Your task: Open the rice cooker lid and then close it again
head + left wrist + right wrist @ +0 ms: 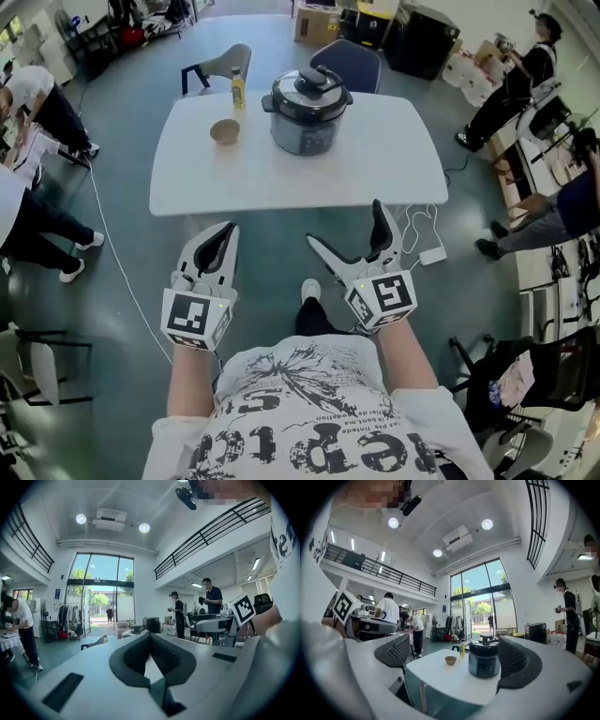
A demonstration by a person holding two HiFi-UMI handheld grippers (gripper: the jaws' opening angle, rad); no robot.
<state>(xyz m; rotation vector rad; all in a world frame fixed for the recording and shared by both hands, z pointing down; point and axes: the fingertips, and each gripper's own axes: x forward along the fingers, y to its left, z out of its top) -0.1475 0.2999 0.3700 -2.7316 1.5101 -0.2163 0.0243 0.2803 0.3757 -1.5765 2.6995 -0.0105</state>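
The rice cooker (305, 112), silver with a black lid that is down, stands at the far middle of the white table (375, 173). Both grippers hover short of the table's near edge, well apart from the cooker. My left gripper (223, 234) has its jaws together with nothing between them; in the left gripper view the left gripper (150, 637) shows its ribbed pads meeting. My right gripper (347, 225) is open and empty. In the right gripper view the cooker (483, 660) stands ahead between the spread jaws of the right gripper (454, 657), nearer the right-hand one.
A small brown bowl (225, 131) and a yellow bottle (238, 89) stand left of the cooker. Two chairs (349, 61) are behind the table. A white cable and adapter (433, 255) lie on the floor at the right. People stand at both sides of the room.
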